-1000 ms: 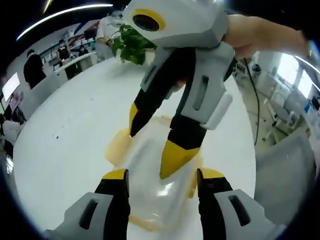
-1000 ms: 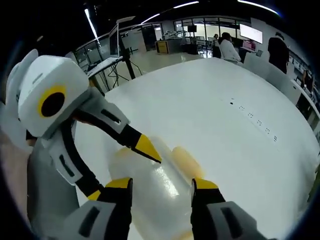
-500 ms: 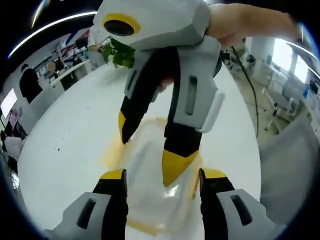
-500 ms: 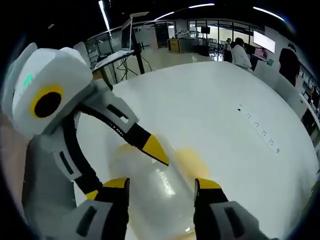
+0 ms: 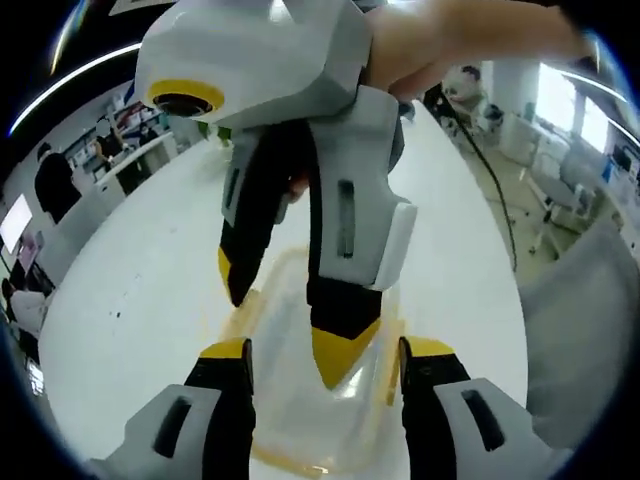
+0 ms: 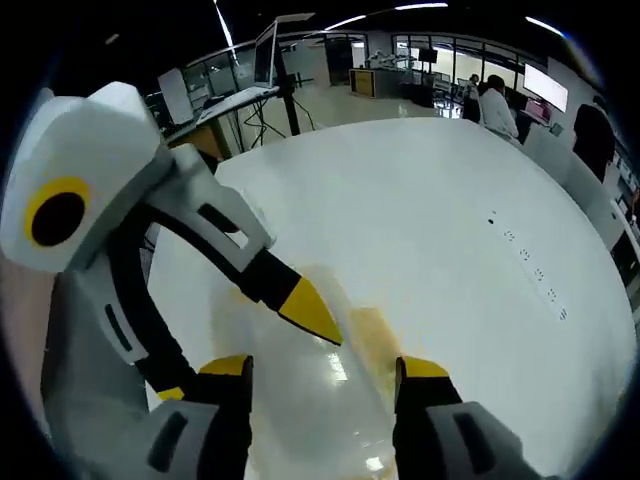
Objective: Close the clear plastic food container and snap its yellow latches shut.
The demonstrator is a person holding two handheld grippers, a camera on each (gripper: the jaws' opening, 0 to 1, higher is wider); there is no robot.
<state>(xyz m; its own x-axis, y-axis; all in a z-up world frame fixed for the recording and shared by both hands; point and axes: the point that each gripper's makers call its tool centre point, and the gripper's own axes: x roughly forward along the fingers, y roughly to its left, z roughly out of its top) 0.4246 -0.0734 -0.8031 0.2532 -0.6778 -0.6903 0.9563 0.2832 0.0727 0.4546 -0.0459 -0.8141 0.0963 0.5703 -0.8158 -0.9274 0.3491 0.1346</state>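
Plastic box: the clear container [image 5: 300,400] with its lid on sits on the white table [image 5: 140,300], under both tools; in the right gripper view it lies between that tool's own jaws [image 6: 310,400].
Latches: a yellow latch [image 6: 372,335] shows on the far side of the box in the right gripper view, and yellow edging [image 5: 240,320] runs along the sides in the left gripper view; whether any latch is snapped down I cannot tell.
Left gripper: left gripper [image 5: 322,352] has its jaws spread apart, one on each side of the box, holding nothing.
Right gripper: right gripper [image 6: 325,372] also stands with jaws apart and empty; in the left gripper view it [image 5: 285,325] points down onto the lid, one yellow tip at the middle and the other near the box's edge.
Doing it well: likely the lid is being pressed home; push straight down near the edges, steady the box with the other tool, then bring one jaw tip onto a latch flap and press until it sits flat.
Change: against the pictures from a second ago, both cameras are closer to the box and each opposing tool looms larger; the box itself seems not to have shifted on the table.
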